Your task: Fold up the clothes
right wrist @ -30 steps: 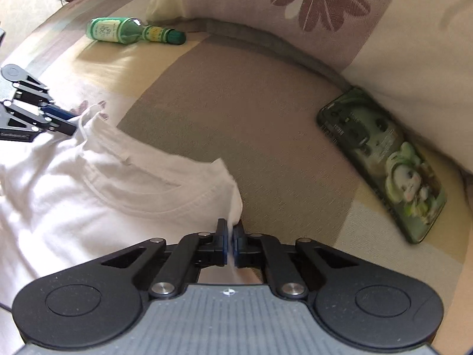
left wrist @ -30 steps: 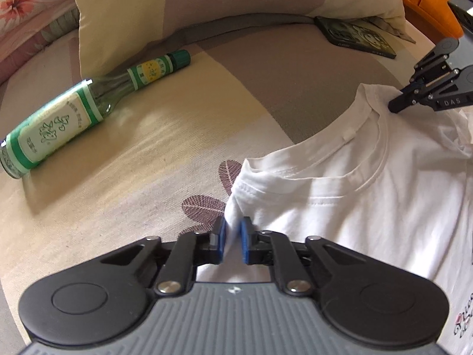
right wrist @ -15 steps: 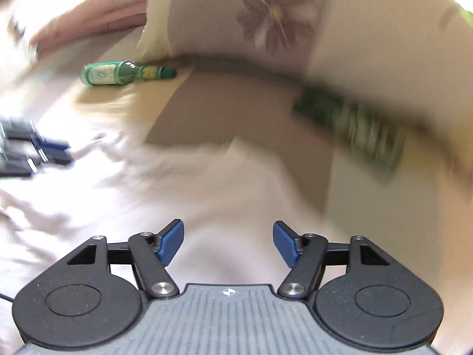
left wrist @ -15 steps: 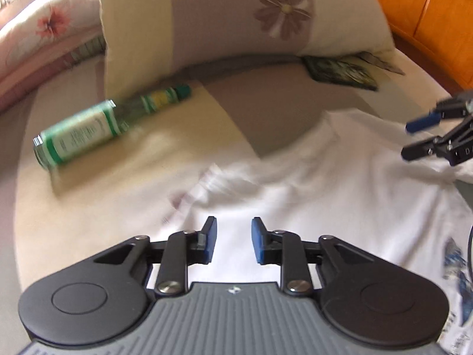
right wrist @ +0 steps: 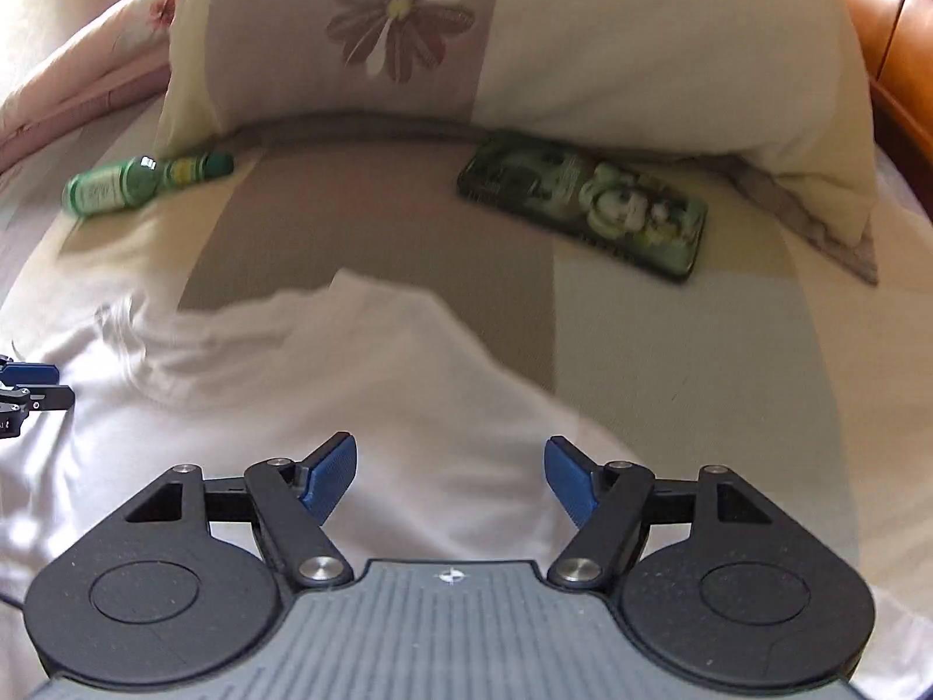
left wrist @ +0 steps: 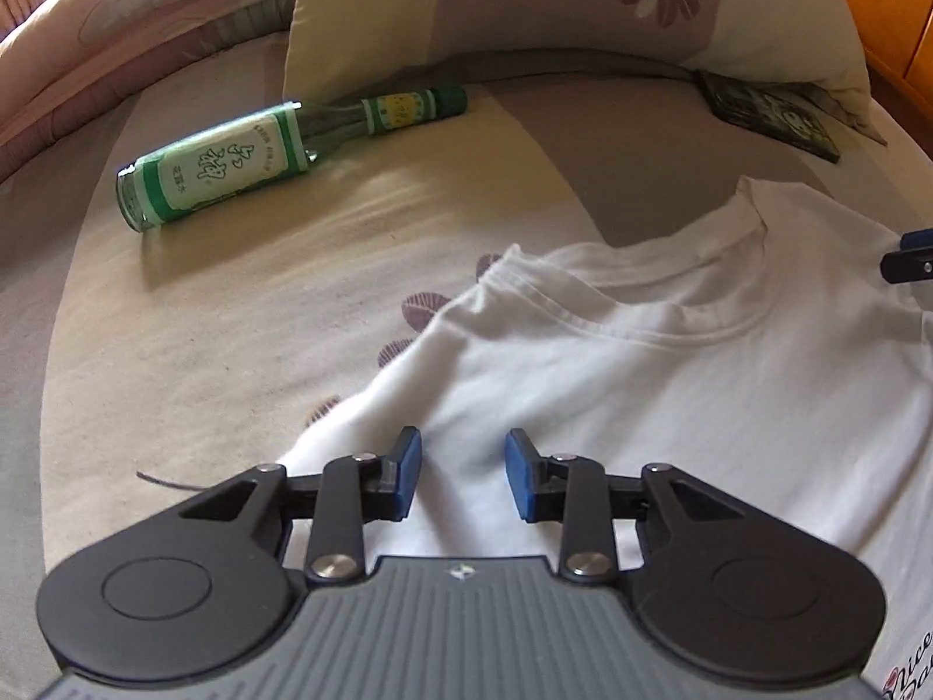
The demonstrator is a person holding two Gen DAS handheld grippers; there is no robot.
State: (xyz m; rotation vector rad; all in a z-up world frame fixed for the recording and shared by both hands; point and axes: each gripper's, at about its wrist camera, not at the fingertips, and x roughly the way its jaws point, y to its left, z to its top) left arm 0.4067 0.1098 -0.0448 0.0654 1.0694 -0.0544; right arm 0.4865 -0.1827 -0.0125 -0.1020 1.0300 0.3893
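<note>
The white cotton T-shirt (left wrist: pixel 670 385) lies spread on the bed (left wrist: pixel 233 303), its collar toward the large flowered pillow (left wrist: pixel 525 6) at the far end. The left tool (left wrist: pixel 463 481) and the right tool (right wrist: pixel 449 481) sit over the shirt's near part, left and right of each other. The green glass bottle (left wrist: pixel 233 160) lies on its side far left, just before the pillow. The green patterned phone (right wrist: pixel 589 201) lies far right, partly under the pillow's edge.

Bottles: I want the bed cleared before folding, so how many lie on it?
1. The green glass bottle lies on its side on the bedspread, below the pillow. The pillow could hide others.
</note>
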